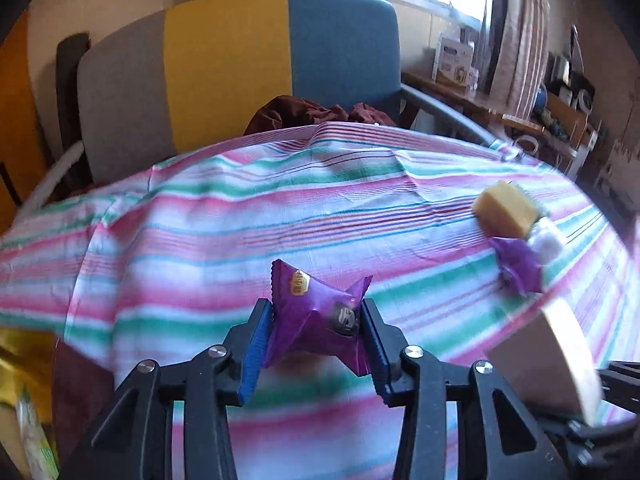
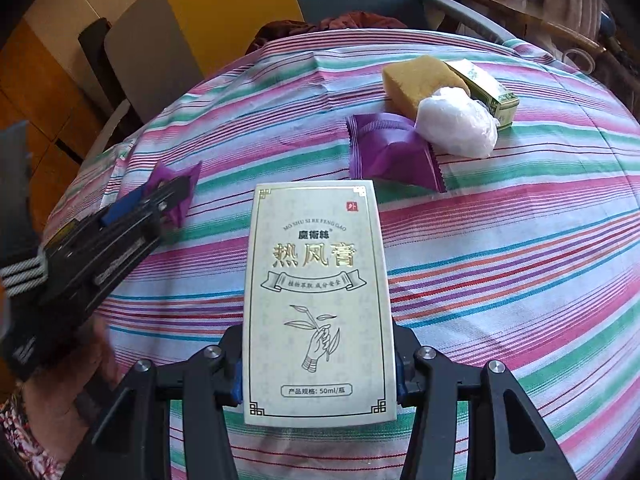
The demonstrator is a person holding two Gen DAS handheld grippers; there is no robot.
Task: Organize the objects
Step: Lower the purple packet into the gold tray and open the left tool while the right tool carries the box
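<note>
My left gripper (image 1: 318,316) is shut on a purple snack packet (image 1: 316,312) and holds it above the striped cloth (image 1: 240,220). The right wrist view shows that gripper (image 2: 168,196) at the left with the packet (image 2: 172,188). My right gripper (image 2: 318,360) is shut on a white box with gold Chinese print (image 2: 318,304), held upright; the box also shows at the right edge of the left wrist view (image 1: 552,364). A second purple packet (image 2: 392,152), a yellow sponge (image 2: 420,80), a white plastic bundle (image 2: 456,120) and a small green-white box (image 2: 484,88) lie grouped at the back right.
A grey, yellow and blue chair back (image 1: 224,64) stands behind the table with dark red cloth (image 1: 312,112) on its seat. A cluttered wooden shelf (image 1: 560,116) is at the far right. The table edge curves away at the left and right.
</note>
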